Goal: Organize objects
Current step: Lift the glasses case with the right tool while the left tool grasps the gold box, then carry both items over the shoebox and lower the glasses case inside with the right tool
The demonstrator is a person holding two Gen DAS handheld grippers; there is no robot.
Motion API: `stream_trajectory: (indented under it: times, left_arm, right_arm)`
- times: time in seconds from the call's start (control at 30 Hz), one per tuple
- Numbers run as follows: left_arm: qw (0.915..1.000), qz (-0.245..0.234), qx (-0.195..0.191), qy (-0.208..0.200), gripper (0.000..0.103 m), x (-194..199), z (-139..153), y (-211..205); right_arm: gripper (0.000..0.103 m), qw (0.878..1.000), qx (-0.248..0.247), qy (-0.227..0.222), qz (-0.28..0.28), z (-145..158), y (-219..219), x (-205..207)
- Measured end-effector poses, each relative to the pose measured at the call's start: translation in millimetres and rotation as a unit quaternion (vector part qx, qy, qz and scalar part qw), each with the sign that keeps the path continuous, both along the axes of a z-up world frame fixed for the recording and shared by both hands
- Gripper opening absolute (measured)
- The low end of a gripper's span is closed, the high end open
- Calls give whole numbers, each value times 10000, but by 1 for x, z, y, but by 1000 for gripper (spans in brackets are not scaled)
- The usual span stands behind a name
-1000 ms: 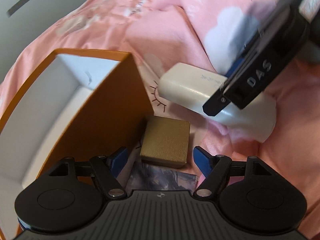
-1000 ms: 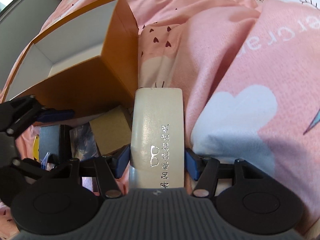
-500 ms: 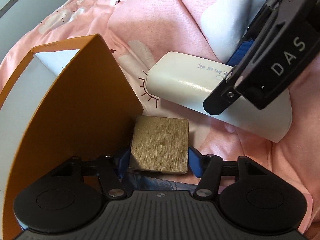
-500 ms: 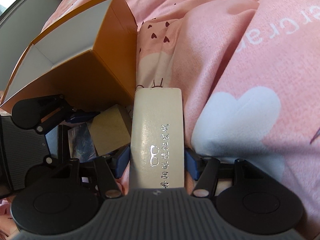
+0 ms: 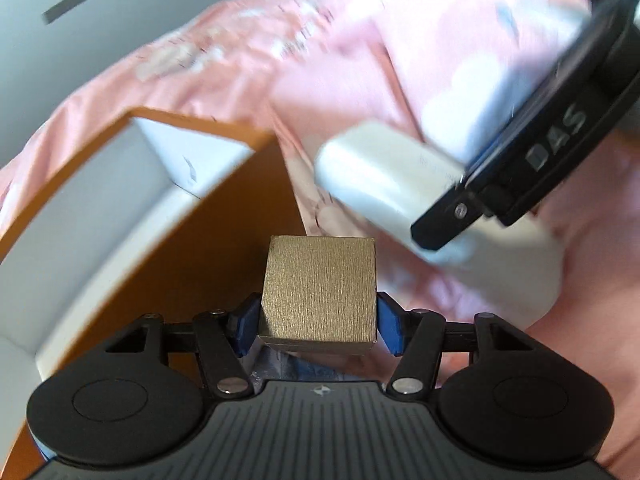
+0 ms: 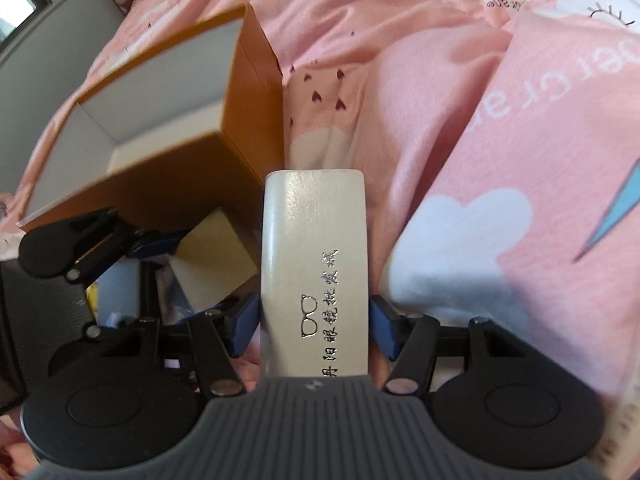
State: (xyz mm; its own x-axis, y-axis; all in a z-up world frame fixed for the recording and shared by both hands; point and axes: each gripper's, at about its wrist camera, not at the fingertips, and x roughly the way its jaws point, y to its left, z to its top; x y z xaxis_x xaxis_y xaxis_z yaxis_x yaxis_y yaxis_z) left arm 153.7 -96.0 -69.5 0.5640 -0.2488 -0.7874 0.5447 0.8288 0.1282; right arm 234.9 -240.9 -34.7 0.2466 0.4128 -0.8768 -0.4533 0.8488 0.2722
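Note:
My left gripper (image 5: 318,326) is shut on a small gold box (image 5: 320,292) and holds it up beside the open orange box (image 5: 208,136) with a white inside. My right gripper (image 6: 314,330) is shut on a cream glasses case (image 6: 314,264) with silver lettering, held above the pink bedding. The case (image 5: 376,176) and the right gripper (image 5: 532,160) also show at the right of the left wrist view. The orange box (image 6: 248,92) stands at the left of the right wrist view, with the left gripper (image 6: 132,240) and gold box (image 6: 216,248) in front of it.
A pink quilt (image 6: 500,120) with white clouds and lettering covers the bed, bunched in high folds at the right. Small flat items (image 6: 116,292) lie on the bed under the left gripper. A grey wall (image 5: 160,8) stands behind the bed.
My left gripper closed on the gold box and lifted it off the bed next to the orange box. My right gripper kept hold of the glasses case and rose with it.

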Motion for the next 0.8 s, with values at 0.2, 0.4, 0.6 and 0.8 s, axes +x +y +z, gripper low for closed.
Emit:
stream_trajectory:
  times: [0.2, 0.4, 0.6, 0.8]
  left_arm:
    - [9942, 472, -901, -350, 69, -17, 63, 37]
    - [9835, 1145, -1317, -469, 69, 1, 114, 87]
    - [9769, 1749, -1058, -625, 69, 29, 125, 128]
    - [9726, 2130, -822, -437, 69, 55, 106, 150]
  right_arm:
    - [61, 9991, 314, -245, 152, 44, 6, 1]
    - [61, 9942, 681, -662, 499, 98, 38, 14]
    - [61, 9896, 837, -938, 705, 123, 94, 48]
    - [61, 9898, 290, -1099, 863, 96, 160, 74]
